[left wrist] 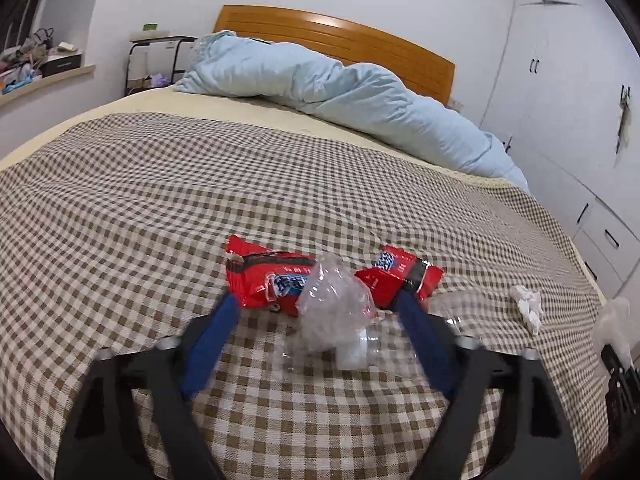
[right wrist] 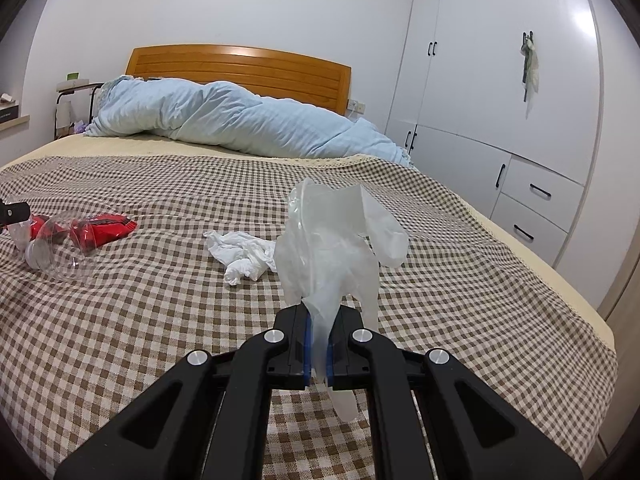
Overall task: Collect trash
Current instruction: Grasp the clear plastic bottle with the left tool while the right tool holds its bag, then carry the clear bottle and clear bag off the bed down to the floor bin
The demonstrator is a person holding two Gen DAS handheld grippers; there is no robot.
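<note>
A crushed clear plastic bottle (left wrist: 336, 312) with a white cap lies on the checked bedspread (left wrist: 160, 208), overlapping two red snack wrappers (left wrist: 264, 280) (left wrist: 400, 276). My left gripper (left wrist: 318, 300) is open. Its blue fingers (left wrist: 216, 332) straddle the bottle without touching it. A crumpled white tissue (left wrist: 528, 304) lies to the right. My right gripper (right wrist: 319, 344) is shut on a translucent white plastic bag (right wrist: 336, 240) that stands up above the bed. In the right wrist view the tissue (right wrist: 240, 252) sits just left of the bag, and the bottle (right wrist: 52, 256) and a wrapper (right wrist: 104, 232) are at the far left.
A rolled pale blue duvet (left wrist: 320, 84) lies across the head of the bed below a wooden headboard (left wrist: 340, 40). White wardrobes and drawers (right wrist: 500, 120) line the right wall. A bedside stand (left wrist: 156, 60) and a cluttered sill (left wrist: 36, 64) are at the back left.
</note>
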